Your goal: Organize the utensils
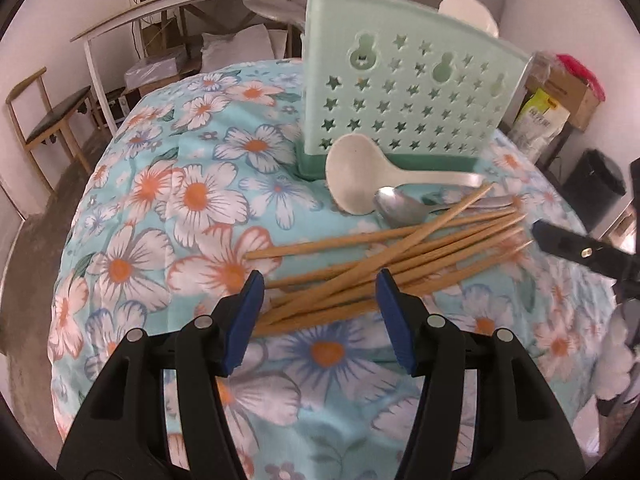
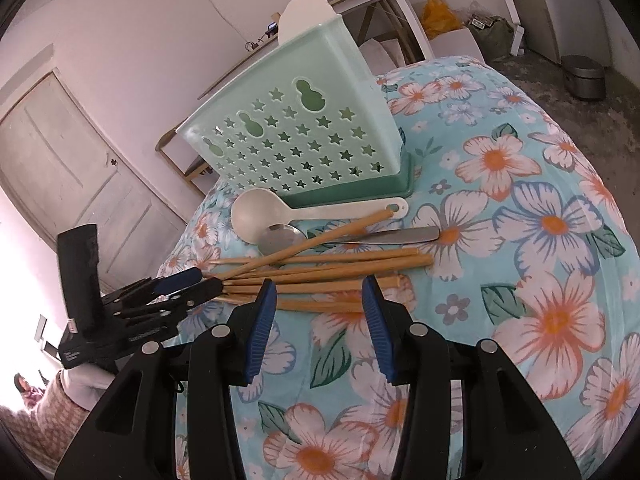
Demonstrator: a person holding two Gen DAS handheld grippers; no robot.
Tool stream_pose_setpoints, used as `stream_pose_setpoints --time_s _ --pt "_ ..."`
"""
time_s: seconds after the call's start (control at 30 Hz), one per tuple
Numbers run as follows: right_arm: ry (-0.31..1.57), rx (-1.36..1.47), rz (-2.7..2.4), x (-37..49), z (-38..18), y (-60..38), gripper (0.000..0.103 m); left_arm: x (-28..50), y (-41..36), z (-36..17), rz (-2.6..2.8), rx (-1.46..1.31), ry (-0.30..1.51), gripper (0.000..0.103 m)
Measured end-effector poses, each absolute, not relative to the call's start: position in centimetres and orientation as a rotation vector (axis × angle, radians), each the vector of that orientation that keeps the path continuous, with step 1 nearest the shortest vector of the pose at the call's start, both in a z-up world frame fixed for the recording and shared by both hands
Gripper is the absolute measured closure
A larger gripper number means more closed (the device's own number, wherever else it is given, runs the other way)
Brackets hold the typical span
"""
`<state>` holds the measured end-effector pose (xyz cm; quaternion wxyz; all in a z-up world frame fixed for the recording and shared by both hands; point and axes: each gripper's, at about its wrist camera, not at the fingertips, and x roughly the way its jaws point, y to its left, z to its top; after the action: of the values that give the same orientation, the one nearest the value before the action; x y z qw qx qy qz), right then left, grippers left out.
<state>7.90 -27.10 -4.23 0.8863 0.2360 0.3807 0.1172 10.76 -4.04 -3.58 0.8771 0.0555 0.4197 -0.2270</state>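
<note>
The chopsticks (image 1: 384, 264) lie in a loose pile on the flowered tabletop (image 1: 192, 200), in front of the green holder (image 1: 400, 92). A white ladle (image 1: 352, 176) and a metal spoon (image 1: 396, 204) lie between them. Left gripper (image 1: 320, 316): fingers released, spread over the pile's near ends. Right gripper (image 2: 318, 324): fingers released, holding nothing.

Bright, soft daylight throughout; blown-out white glare at lower left of right wrist view. Faint shadows only. Strong fisheye bending, black vignette at corners. Slight motion blur in left wrist view.
</note>
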Motion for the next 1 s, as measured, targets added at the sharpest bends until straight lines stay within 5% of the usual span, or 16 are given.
stream_pose_setpoints --time_s 0.3,0.5,1.0 --pt "0.81 0.486 0.246 7.8 -5.0 -27.0 0.054 12.8 -3.4 -1.0 -0.516 -0.066 0.775 0.049" --pt "0.822 0.494 0.254 7.9 -5.4 -27.0 0.054 16.2 -4.7 -1.5 -0.543 -0.038 0.803 0.066" --pt "0.836 0.526 0.288 8.6 -6.2 -27.2 0.054 20.4 -5.7 -5.2 -0.712 -0.134 0.983 0.081"
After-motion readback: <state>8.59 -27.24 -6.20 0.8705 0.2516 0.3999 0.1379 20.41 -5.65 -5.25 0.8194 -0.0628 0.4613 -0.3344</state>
